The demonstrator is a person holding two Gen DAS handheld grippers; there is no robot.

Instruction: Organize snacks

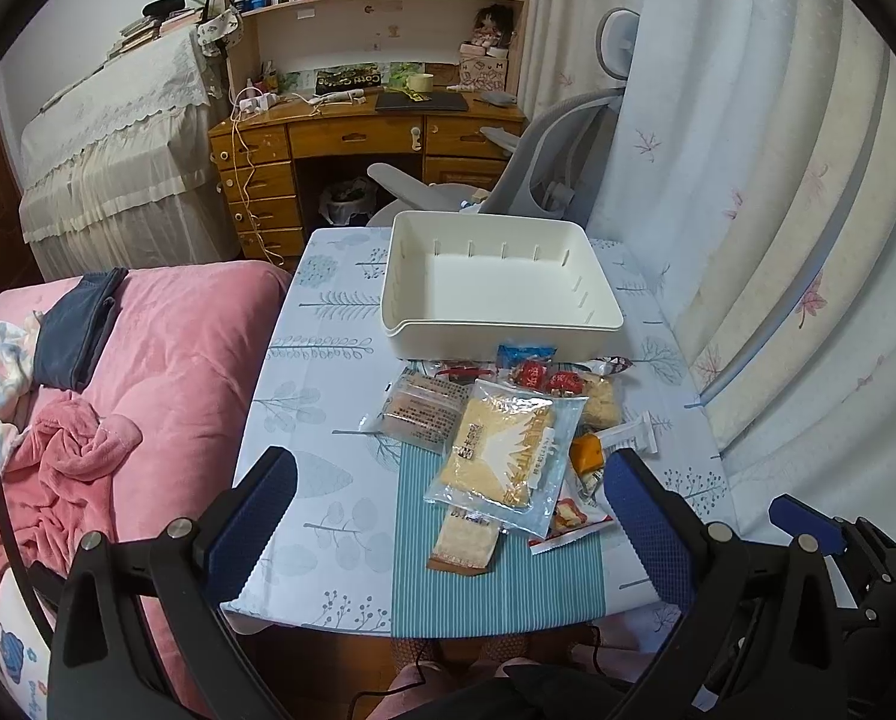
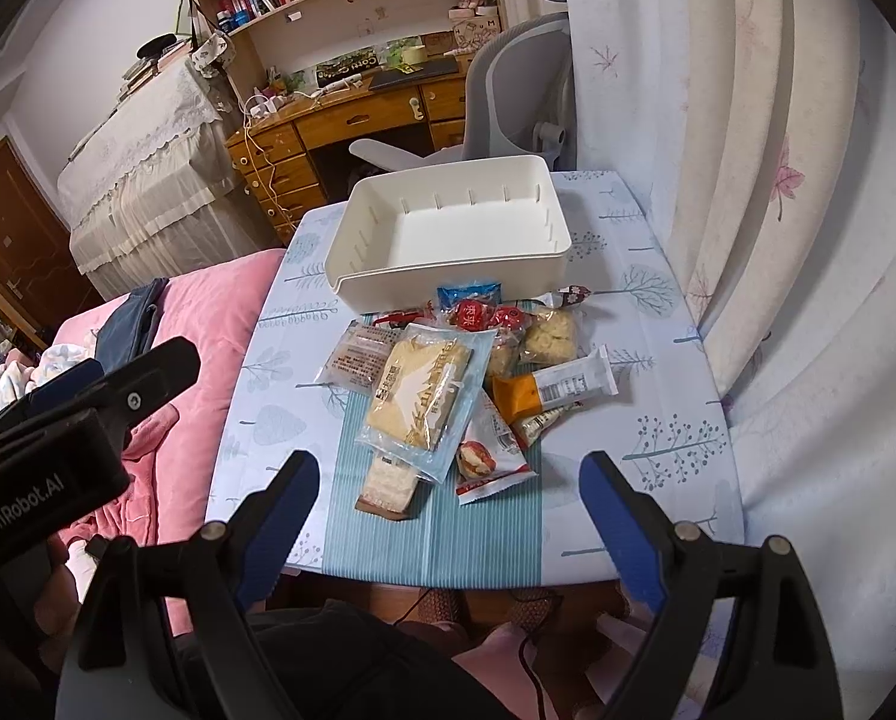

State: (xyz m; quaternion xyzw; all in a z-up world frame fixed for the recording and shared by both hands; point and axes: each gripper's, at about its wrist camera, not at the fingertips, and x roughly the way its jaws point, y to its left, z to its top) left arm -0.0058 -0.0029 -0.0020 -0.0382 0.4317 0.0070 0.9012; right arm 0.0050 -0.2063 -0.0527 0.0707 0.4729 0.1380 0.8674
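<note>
1. we see a heap of small wrapped snacks lying on the little table with the pale blue leaf-print cloth (image 1: 303,420), mostly on its teal striped centre strip, just in front of the empty cream plastic bin (image 1: 496,276). nothing is in the bin yet.
2. top of the heap is the large clear-and-blue plastic bag with a yellow cake slab (image 1: 502,456) inside. we judge it light, crinkly and slippery, and the cake soft, so best pinched at a sealed edge, not across the middle.
3. under its near end sits a small clear packet with a pale square biscuit (image 1: 464,546). to its left lies a clear packet with a brown cake and printed text (image 1: 420,411). both look light, crushable.
4. on the right side lies a white-and-orange wrapped bar (image 2: 553,390), which looks stiffer and is probably the easiest to take across its width. a white-and-red pouch with a round bun picture (image 2: 487,459) lies nearest our right tool.
5. small red round-wrapped sweets (image 2: 487,317) and a small blue packet (image 2: 469,294) lie close to the bin's front wall. we judge them tiny and fiddly.
6. left gripper (image 1: 448,516): blue-padded jaws spread wide, empty, hanging over the table's near edge, touching nothing.
7. right gripper (image 2: 448,516): also wide apart, holding nothing, poised short of the heap.
</note>
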